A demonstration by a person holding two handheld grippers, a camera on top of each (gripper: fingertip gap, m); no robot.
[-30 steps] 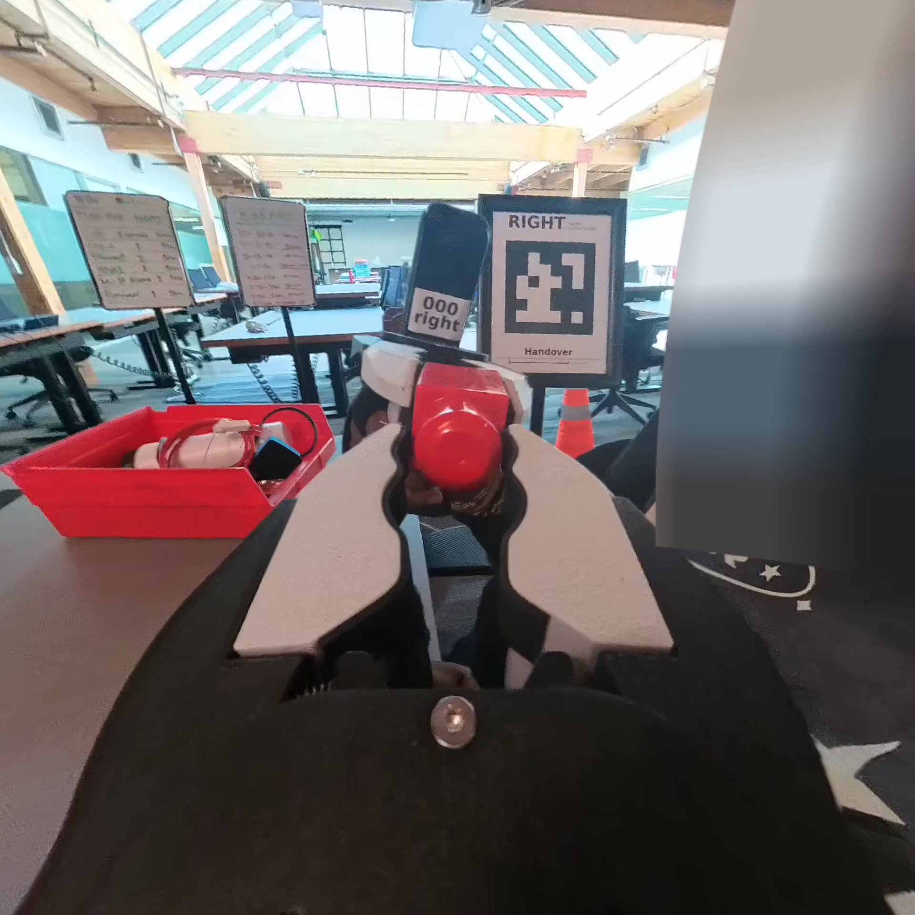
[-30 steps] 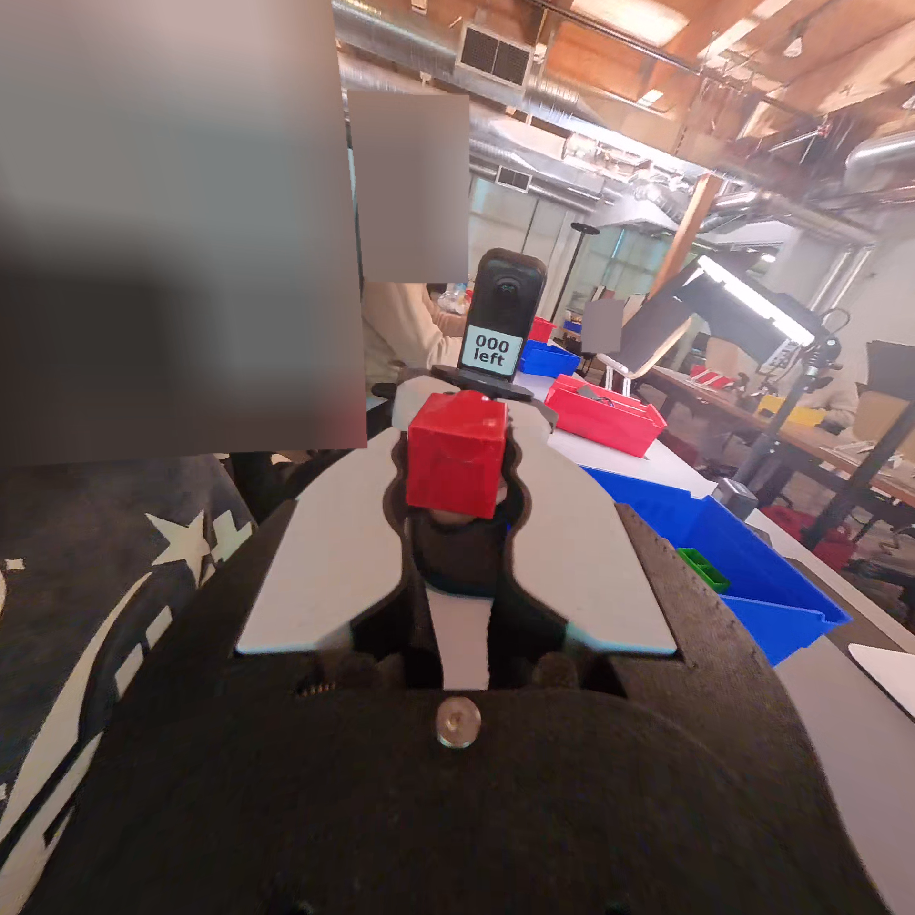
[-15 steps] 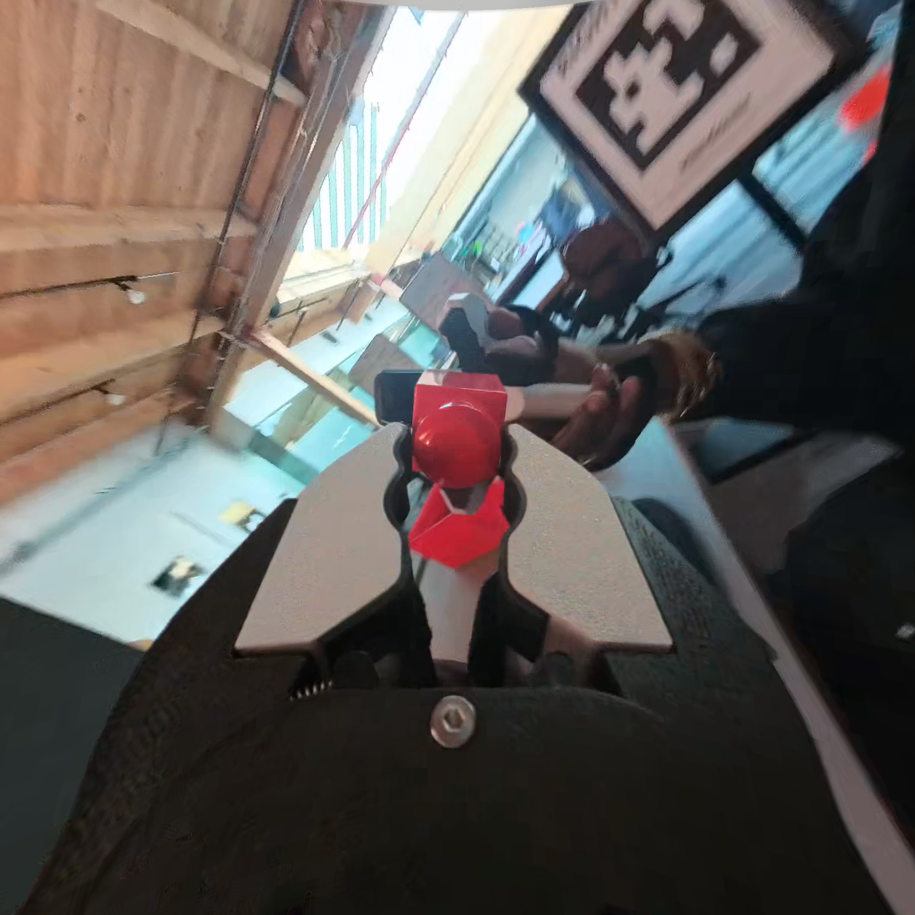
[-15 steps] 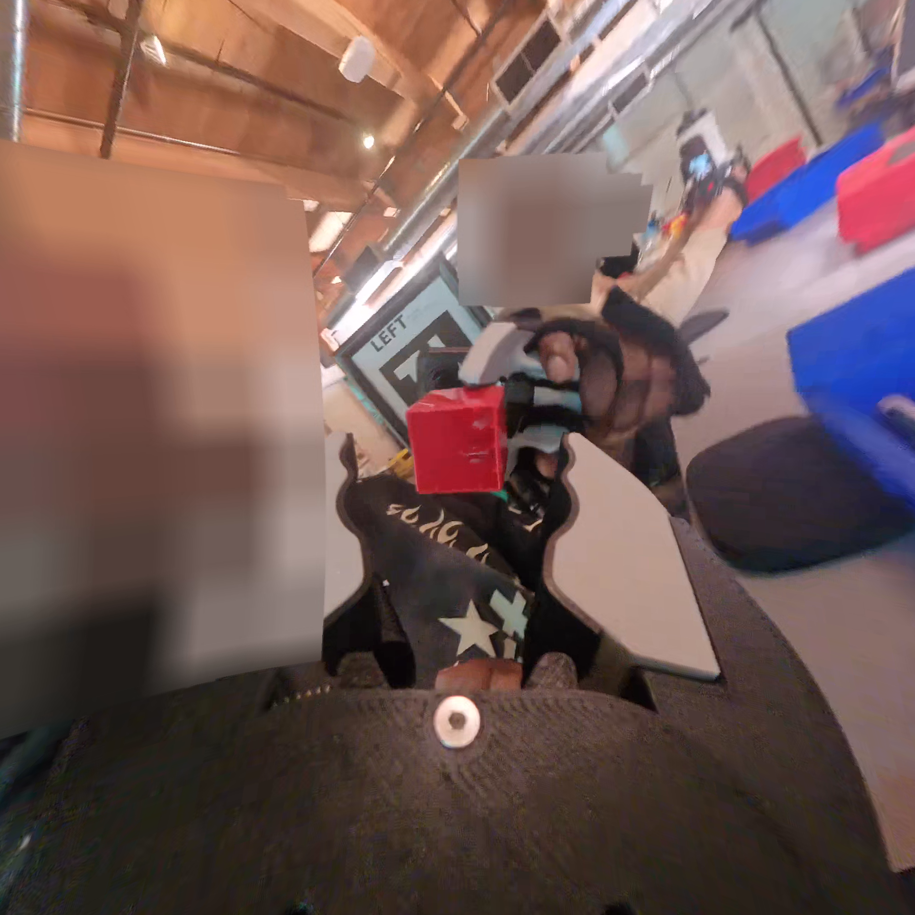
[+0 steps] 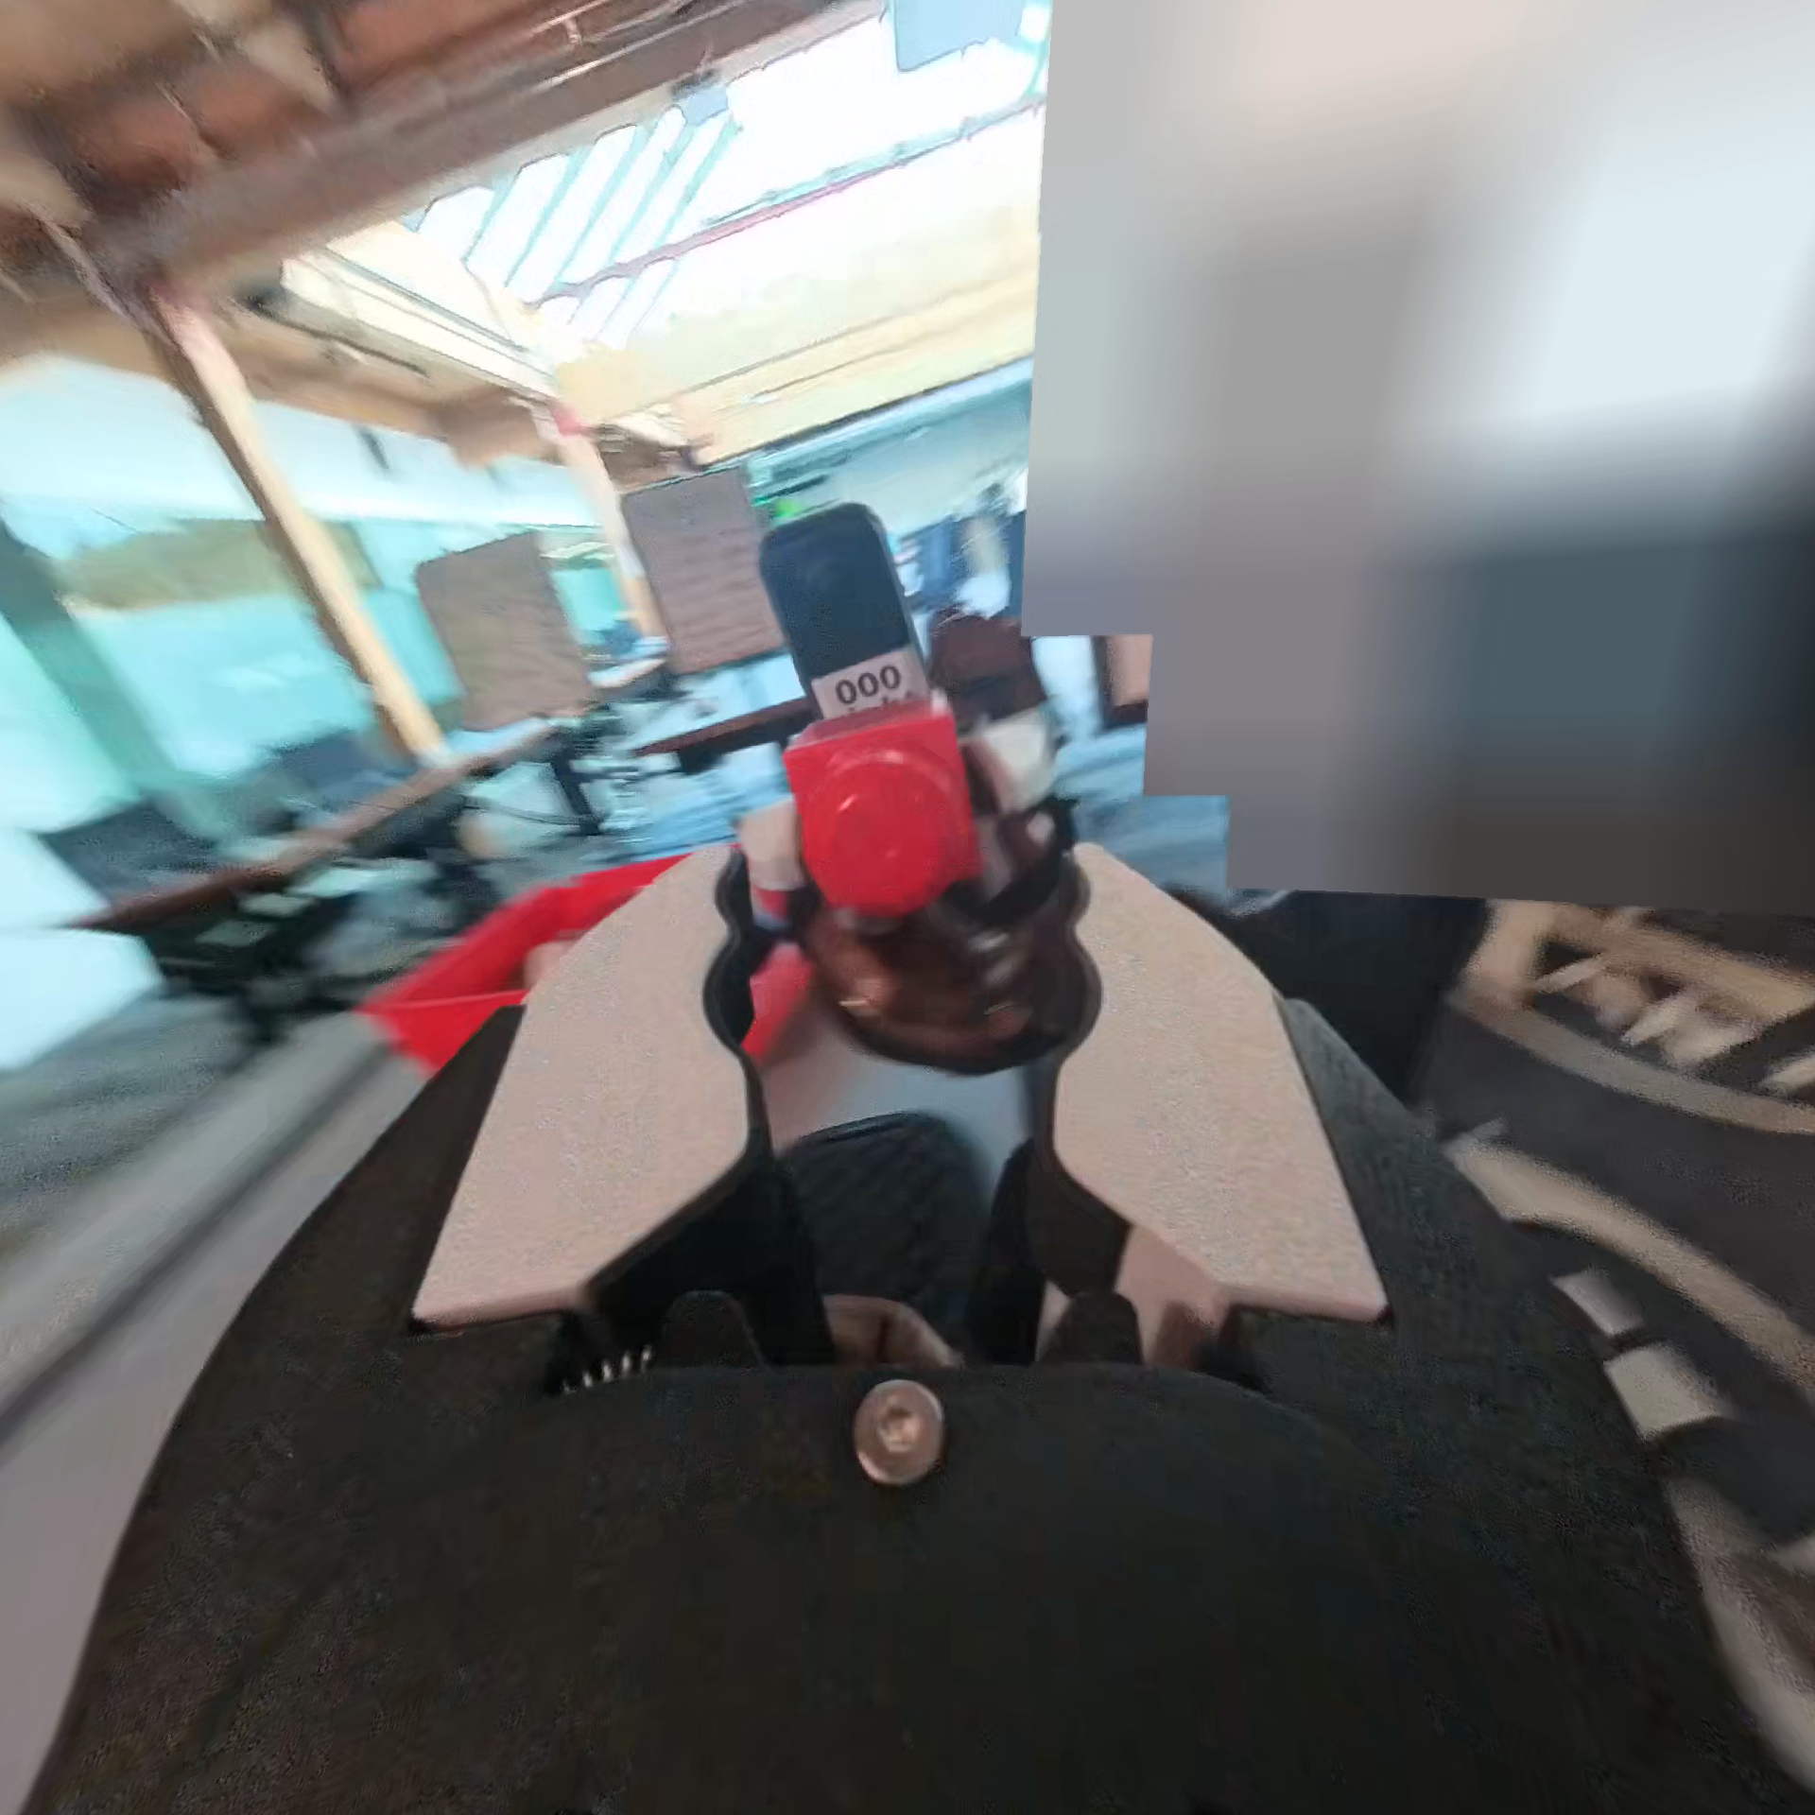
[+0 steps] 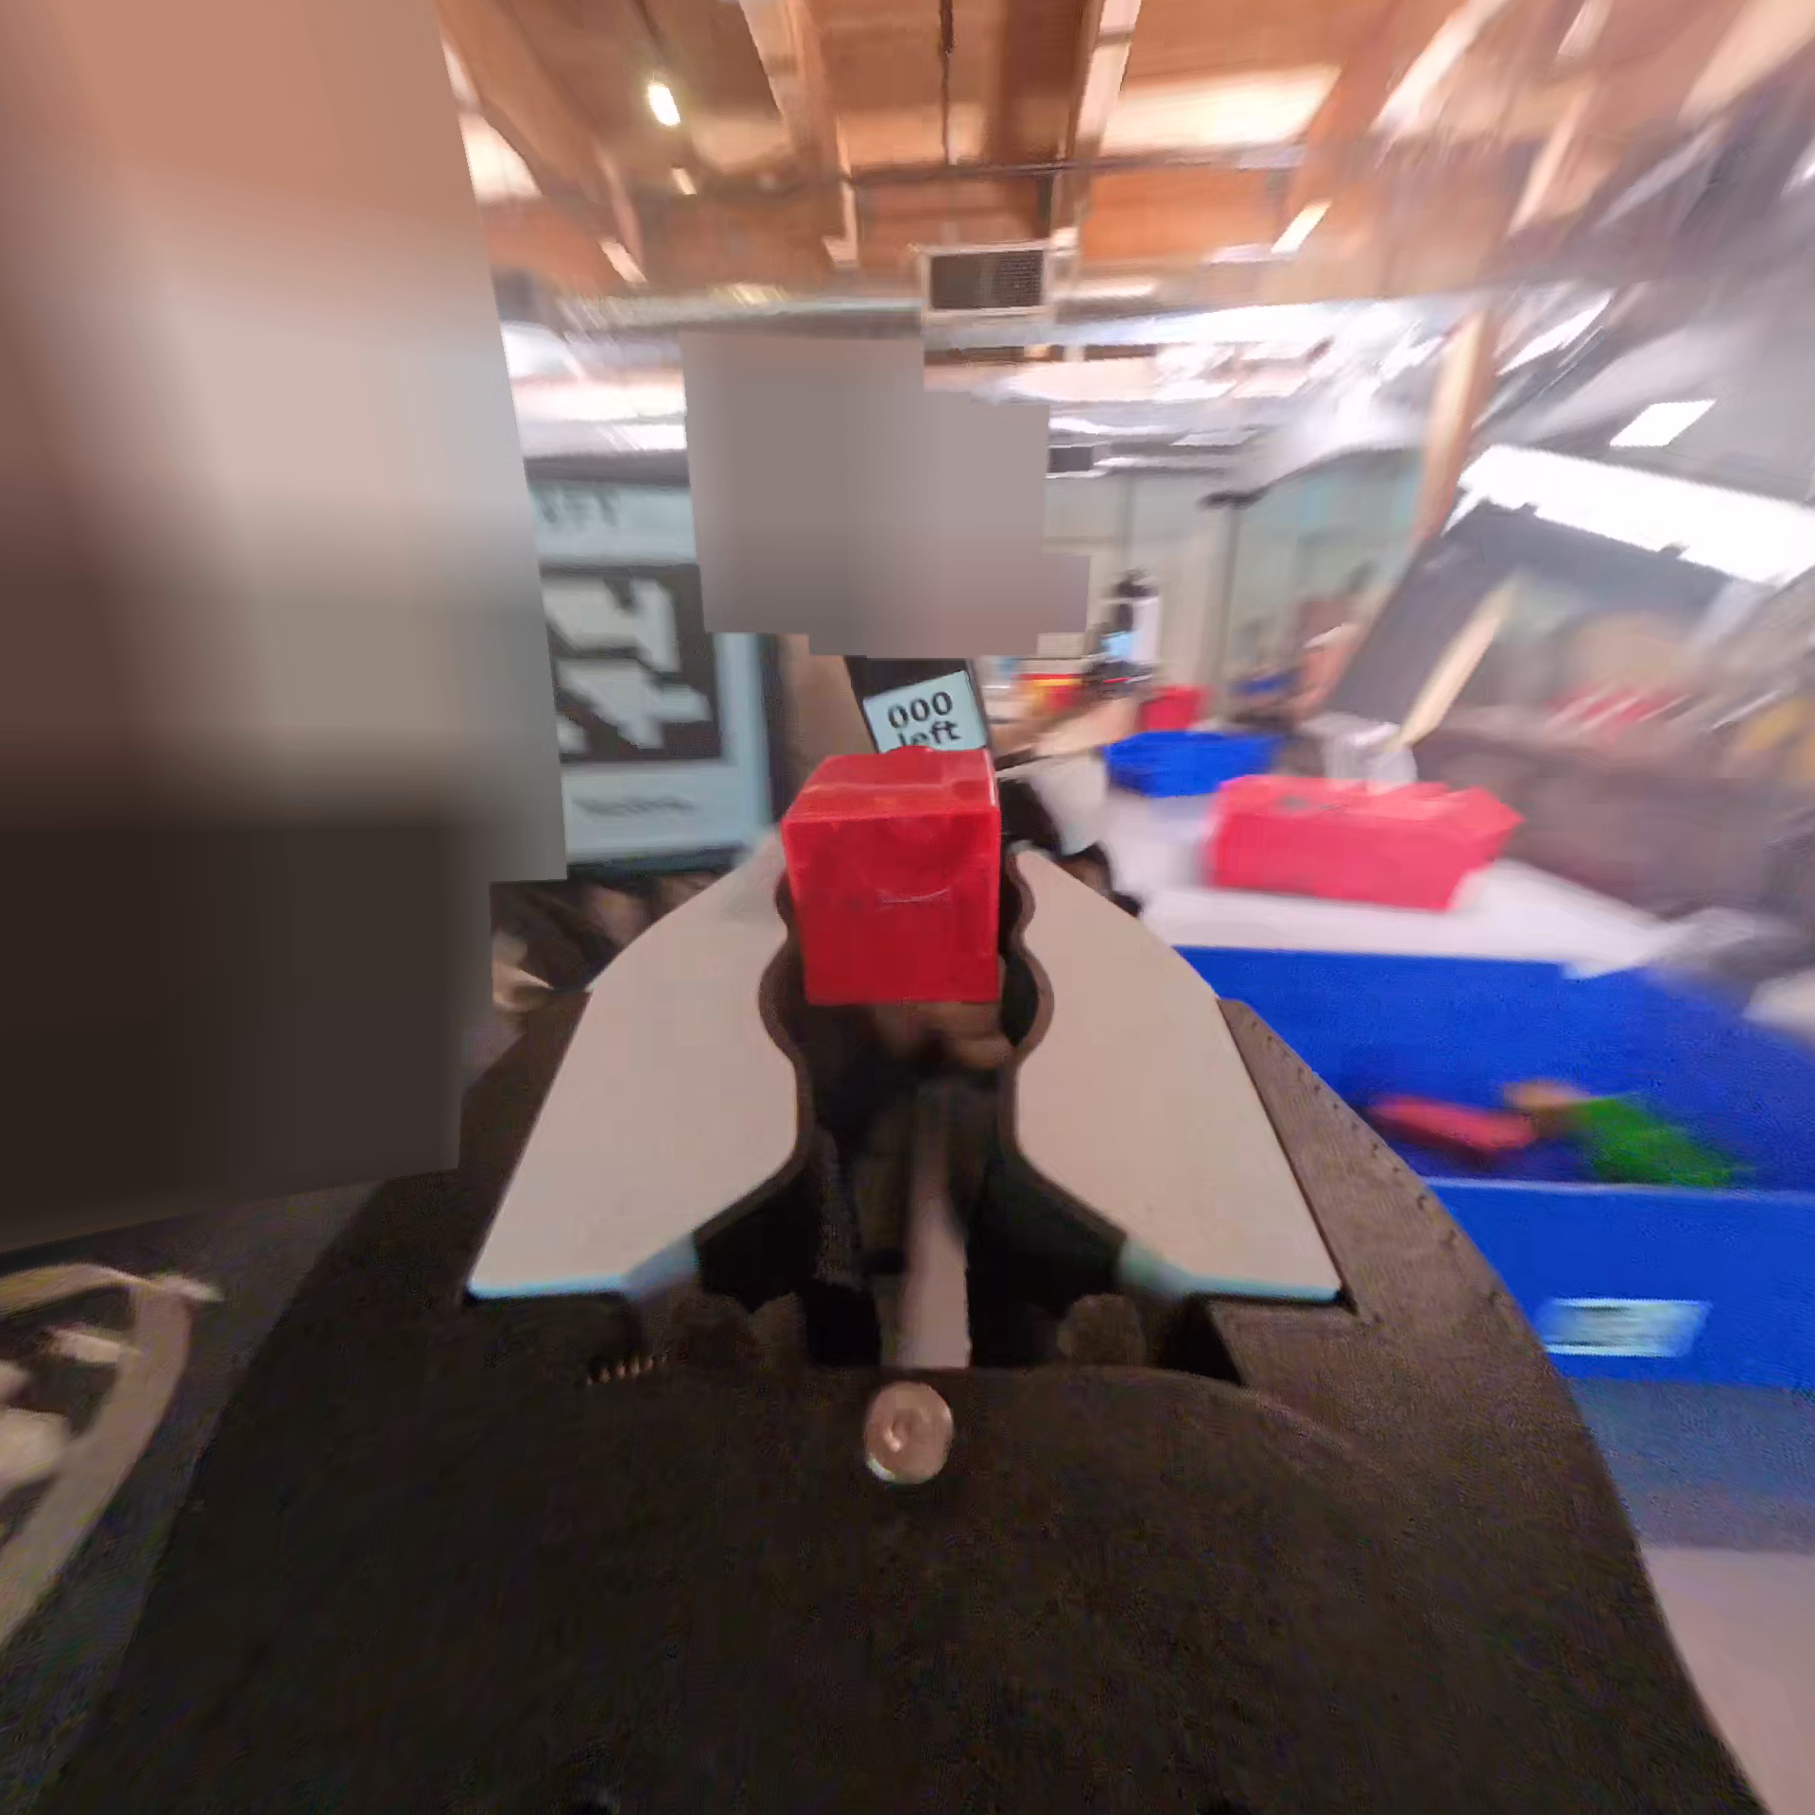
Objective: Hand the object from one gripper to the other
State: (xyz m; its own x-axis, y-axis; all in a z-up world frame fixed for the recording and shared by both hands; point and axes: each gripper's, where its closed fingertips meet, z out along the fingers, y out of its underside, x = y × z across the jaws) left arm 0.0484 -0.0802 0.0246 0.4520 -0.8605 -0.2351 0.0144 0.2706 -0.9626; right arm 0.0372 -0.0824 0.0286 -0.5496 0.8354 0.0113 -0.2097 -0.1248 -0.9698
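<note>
The red block [image 6: 896,889] sits pinched between the tips of my right gripper [image 6: 899,884], its round knob facing my left gripper [image 5: 899,884], which is spread wide just short of it. A red bin [image 5: 491,967] lies far left; a blue bin [image 6: 1571,1080] near right.

- The block [image 6: 896,889] sits between the fingertips of the right hand-held gripper [image 6: 899,908], with the left hand-held gripper [image 5: 899,899] straight ahead, facing it.
- In the left wrist view the block lies just beyond that hand-held gripper's parted fingertips [image 5: 638,982], apart from both, as far as the blur allows.
- A bin [image 5: 511,967] lies on the counter [image 5: 147,1306], ahead and left of it.
- Right of the right hand-held gripper, a nearer bin [image 6: 1571,992] lies on the counter; another bin [image 6: 1355,835] lies behind it.
- A marker board [image 6: 638,727] stands ahead-left.
</note>
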